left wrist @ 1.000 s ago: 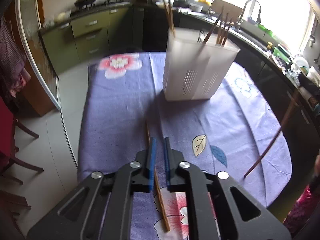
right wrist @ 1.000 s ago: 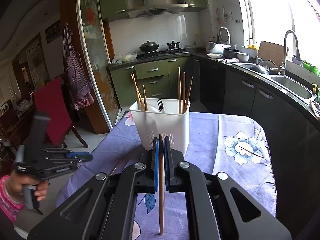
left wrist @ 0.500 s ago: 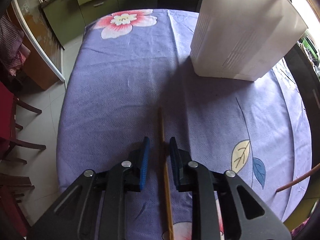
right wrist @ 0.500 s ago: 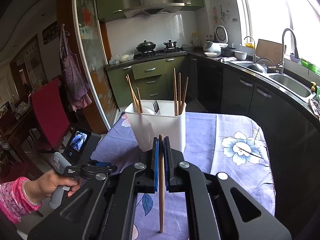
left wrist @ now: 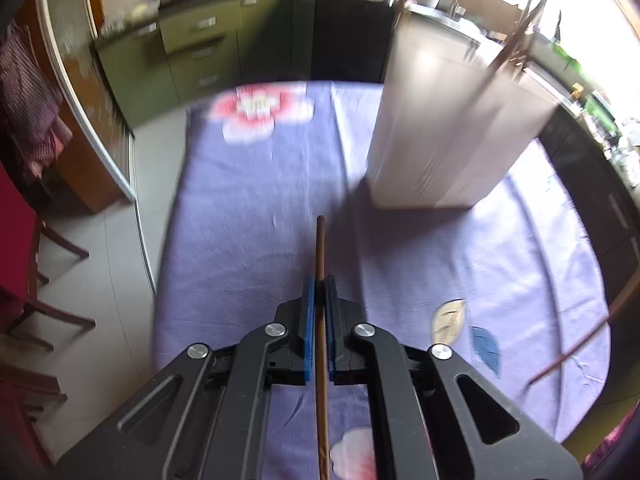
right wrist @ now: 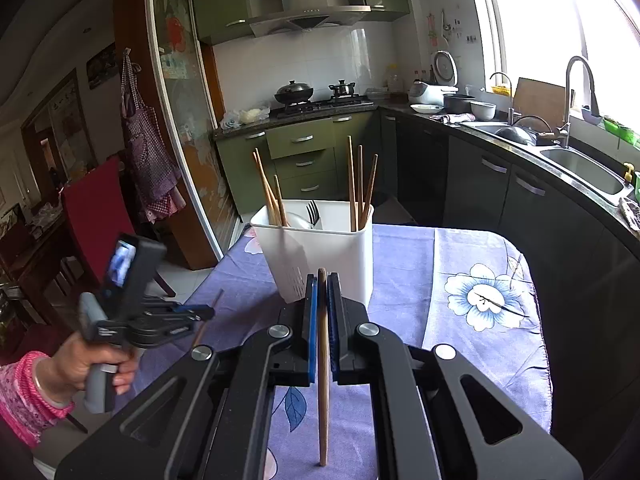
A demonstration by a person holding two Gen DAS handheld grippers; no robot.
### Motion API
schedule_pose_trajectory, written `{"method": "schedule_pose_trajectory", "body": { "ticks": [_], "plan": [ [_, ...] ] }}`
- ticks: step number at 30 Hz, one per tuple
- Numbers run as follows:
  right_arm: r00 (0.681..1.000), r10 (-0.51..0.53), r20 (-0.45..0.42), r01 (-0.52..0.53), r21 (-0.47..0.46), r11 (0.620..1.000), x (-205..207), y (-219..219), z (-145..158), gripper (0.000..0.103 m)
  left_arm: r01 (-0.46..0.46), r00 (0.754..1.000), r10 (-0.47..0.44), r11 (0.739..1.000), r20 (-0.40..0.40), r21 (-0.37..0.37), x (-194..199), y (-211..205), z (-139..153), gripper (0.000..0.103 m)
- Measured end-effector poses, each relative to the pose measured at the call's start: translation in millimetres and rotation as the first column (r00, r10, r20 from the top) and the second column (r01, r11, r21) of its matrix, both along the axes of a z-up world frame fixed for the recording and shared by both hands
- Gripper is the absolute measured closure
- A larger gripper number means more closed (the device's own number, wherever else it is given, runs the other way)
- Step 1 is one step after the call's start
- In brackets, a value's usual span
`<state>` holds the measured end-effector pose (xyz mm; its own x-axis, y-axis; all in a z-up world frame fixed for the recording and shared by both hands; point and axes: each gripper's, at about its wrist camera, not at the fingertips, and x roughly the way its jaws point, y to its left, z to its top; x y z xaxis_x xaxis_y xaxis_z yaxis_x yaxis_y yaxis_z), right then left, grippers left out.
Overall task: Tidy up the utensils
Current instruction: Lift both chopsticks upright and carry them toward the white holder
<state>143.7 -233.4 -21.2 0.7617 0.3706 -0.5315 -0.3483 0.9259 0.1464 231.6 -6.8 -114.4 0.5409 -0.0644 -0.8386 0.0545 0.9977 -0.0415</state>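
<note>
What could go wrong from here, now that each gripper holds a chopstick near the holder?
1. The left gripper pinches its chopstick between narrow pads; it could pivot or slip during the lift.
2. The holder already has chopsticks and a fork sticking up, which might block or be knocked on insertion.
3. Both grippers heading for one holder could collide; the right gripper is already close.

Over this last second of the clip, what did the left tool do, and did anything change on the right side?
The left tool dropped over the chopstick lying on the purple tablecloth, closed on that chopstick and lifted it, now aiming toward the white utensil holder. The right tool stayed shut on its own chopstick, and the holder did not move.
</note>
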Motion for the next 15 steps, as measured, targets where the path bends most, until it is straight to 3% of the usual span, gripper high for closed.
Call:
{"method": "schedule_pose_trajectory", "body": {
  "ticks": [7,15],
  "plan": [
    [1.0,-0.003,0.004,0.003,0.001,1.0,-3,-2,2,0.097,0.045,0.983,-0.04,0.999,0.177,-0.025,-56,6,67,0.098],
    [1.0,-0.002,0.008,0.002,-0.009,1.0,-5,0,5,0.097,0.064,0.968,-0.055,0.998,0.243,-0.029,-81,9,99,0.098]
  ]
}}
